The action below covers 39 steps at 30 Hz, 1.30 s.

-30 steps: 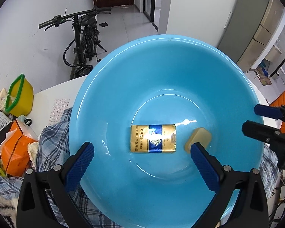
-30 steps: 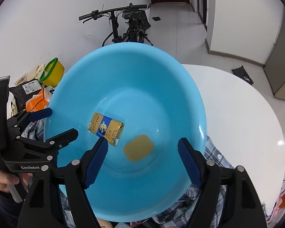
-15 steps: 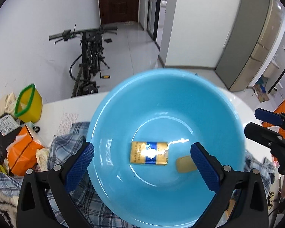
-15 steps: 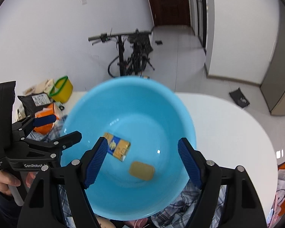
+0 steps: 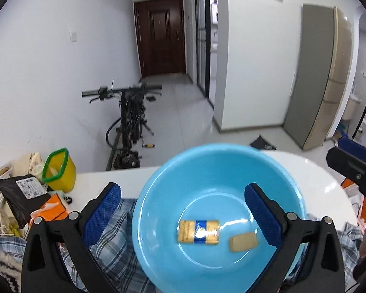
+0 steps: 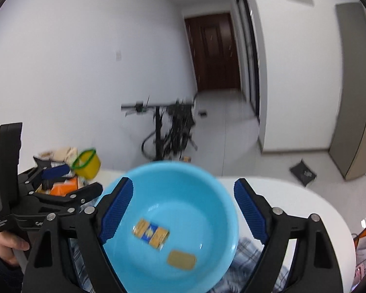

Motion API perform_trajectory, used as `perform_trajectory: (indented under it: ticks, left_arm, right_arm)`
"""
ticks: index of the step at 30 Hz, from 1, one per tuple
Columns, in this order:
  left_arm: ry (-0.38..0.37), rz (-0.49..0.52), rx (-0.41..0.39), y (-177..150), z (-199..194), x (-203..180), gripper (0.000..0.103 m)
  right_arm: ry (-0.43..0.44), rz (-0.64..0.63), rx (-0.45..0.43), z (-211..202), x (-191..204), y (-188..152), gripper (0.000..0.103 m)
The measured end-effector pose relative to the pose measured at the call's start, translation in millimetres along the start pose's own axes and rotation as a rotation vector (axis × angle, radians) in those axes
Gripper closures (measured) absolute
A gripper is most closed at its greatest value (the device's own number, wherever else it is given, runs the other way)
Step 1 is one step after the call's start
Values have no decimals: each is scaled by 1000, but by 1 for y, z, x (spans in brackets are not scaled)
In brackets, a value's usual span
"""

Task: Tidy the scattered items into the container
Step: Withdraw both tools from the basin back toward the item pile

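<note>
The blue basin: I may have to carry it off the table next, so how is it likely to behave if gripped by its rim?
The blue basin looks like thin glossy plastic, so probably light and a bit slippery. The gold pack and tan bar lie loose inside and would likely slide if it tilts. It sits on rumpled plaid cloth, so it may rock.

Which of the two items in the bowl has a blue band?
The gold packet, lying near the middle of the blue bowl. The plain tan bar beside it is smaller, rounded and unmarked.
</note>
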<state>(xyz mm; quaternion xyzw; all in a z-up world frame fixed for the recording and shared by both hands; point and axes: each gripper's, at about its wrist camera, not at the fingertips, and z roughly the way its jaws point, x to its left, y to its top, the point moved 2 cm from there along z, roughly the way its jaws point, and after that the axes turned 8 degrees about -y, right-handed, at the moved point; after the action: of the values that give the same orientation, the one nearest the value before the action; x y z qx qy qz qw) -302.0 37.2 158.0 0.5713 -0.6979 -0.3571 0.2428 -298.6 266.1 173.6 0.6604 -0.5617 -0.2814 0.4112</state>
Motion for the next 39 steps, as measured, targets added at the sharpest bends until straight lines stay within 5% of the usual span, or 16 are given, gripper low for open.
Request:
perform_trajectory:
  ticks: [3,7,13,18,22,27,32,39]
  left_arm:
    - [-17,2,-33,4,-10,-4,0]
    - [-13,-12,-72,7,-22,-8,0]
    - [75,56,-191,-10,-44,-18,0]
    - [19,9,-284,-35,-75,-17,0]
    - [-45,-26,-264,-55,-91,-13,0]
    - [-106,18,-265,-91,-116,-21,0]
    - [-48,83,-315,-130,-144,-31,0]
    - [-41,75,-280,-184,-168,-39,0]
  right_arm:
    - [-12,-23,-43,-9,3,3,16]
    - [-41,-66,-117,-27,10,5,0]
    - [-147,-171,-227,-59,23,-2,0]
    - [-200,-130,-248,-80,19,-17,0]
    - [-202,-82,-248,-103,11,-33,0]
    - [-305,-104,-231,-138,8,-63,0]
    - [-360,-195,-322,-180,26,-100,0]
    - [-293,-115,-317,-206,30,-149,0]
